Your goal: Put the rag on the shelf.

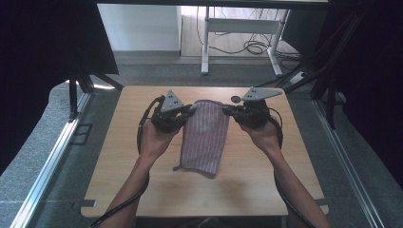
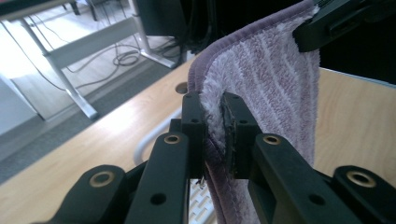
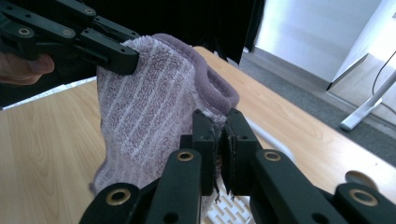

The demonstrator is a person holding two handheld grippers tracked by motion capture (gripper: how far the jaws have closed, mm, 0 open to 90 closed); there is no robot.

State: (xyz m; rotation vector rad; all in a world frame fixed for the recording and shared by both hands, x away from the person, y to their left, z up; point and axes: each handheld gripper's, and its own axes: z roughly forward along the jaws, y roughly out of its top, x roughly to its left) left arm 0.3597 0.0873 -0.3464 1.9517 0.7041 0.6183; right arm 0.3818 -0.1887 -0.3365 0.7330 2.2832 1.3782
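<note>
A person stands at the near edge of a light wooden table [image 1: 142, 190], both forearms coming in from the bottom of the high view, w/ a gripper in each hand. Between them hangs a purple striped towel [image 1: 205, 135], held up by its two far corners.

Left gripper [image 1: 189, 111]: sits left of centre, approx. mid-table, jaws pointing right. In the left gripper view the jaws are pinched narrow on the towel's left edge, just below the darker purple hem; fabric bulges between the pads. Right gripper [image 1: 227, 110]: right of centre, jaws pointing left, also closed tight on the towel's right corner, as the right gripper view shows w/ terry cloth squeezed between its pads. Each gripper view also shows the other gripper farther off, clamped on the opposite corner.

Towel: top edge stretched btwn the two grippers above the table, the rest draping toward the near side. Its lower end seems to rest on the tabletop near centre, though it's hard to tell how much of it touches. A small loop or tag sticks out at the near-left corner.

A round hole [image 1: 235, 99] is in the table surface at the far edge, just beside the right gripper. Beyond the table, grey floor, a white desk frame [image 1: 240, 26] and loose cables [image 1: 254, 47].
</note>
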